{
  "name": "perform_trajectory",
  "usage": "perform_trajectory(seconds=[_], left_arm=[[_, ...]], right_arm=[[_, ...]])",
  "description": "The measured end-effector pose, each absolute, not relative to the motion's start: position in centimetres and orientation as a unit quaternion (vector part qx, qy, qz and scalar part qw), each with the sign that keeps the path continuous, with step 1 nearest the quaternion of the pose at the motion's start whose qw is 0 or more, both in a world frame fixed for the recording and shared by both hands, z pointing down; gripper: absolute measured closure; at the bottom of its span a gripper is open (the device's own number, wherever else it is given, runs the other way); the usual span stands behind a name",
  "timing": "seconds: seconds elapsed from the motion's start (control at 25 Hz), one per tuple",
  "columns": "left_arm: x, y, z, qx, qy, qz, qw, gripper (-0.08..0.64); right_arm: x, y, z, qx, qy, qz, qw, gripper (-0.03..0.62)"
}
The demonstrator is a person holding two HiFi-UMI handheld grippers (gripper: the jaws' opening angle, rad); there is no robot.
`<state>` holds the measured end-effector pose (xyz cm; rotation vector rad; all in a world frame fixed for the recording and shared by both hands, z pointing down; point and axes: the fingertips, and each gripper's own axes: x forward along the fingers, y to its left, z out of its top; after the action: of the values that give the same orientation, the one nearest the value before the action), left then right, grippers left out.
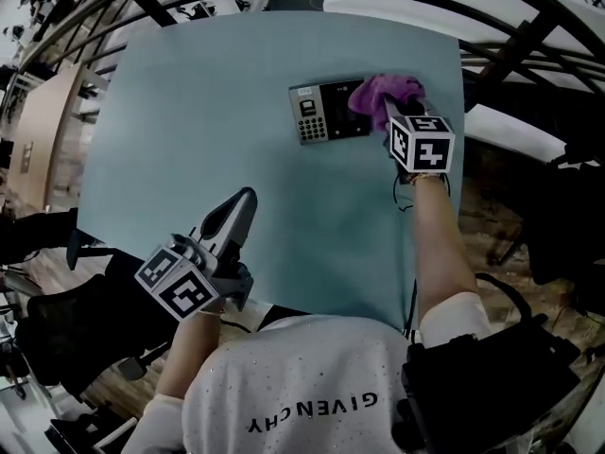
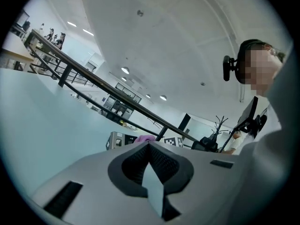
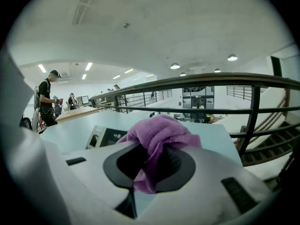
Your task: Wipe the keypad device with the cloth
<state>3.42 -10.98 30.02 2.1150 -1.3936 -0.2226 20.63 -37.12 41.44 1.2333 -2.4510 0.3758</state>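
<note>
The keypad device lies flat near the far edge of the pale blue table, grey with a dark screen and a small keypad. A purple cloth rests over the device's right end, pinched by my right gripper, which is shut on it. In the right gripper view the cloth bunches between the jaws, with the device just behind on the left. My left gripper hovers at the table's near edge, jaws closed and holding nothing. From the left gripper view the device appears far off.
A dark metal railing runs behind the table's far and right edges. Chairs and a dark bag sit near the person's body. Other people stand at desks in the distance.
</note>
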Motion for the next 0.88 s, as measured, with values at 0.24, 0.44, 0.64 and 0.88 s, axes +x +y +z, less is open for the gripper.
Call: perform_trajectory(seconds=[0.24,0.44,0.64,0.88], left_arm=[[2.3,-9.6,28.9,0.771,-0.558,-0.086,0.294,0.56],[3.3,-9.2,28.7,0.786,-0.565,-0.018,0.25,0.56],[3.1,-8.5,29.8,0.782,-0.562,-0.02,0.271,0.56],[2.9,-8.7,31.7,0.761,-0.555,-0.078,0.327,0.56]], right_arm=[[18.3,-38.7,40.4,0.423,-0.882,0.15,0.144,0.535],[18.3,-37.0,43.7,0.421,-0.878,0.165,0.155,0.535],[18.4,-35.2,45.4,0.428,-0.87,0.204,0.133,0.537],[19.4,-33.0,48.2,0.442,-0.847,0.257,0.146,0.537]])
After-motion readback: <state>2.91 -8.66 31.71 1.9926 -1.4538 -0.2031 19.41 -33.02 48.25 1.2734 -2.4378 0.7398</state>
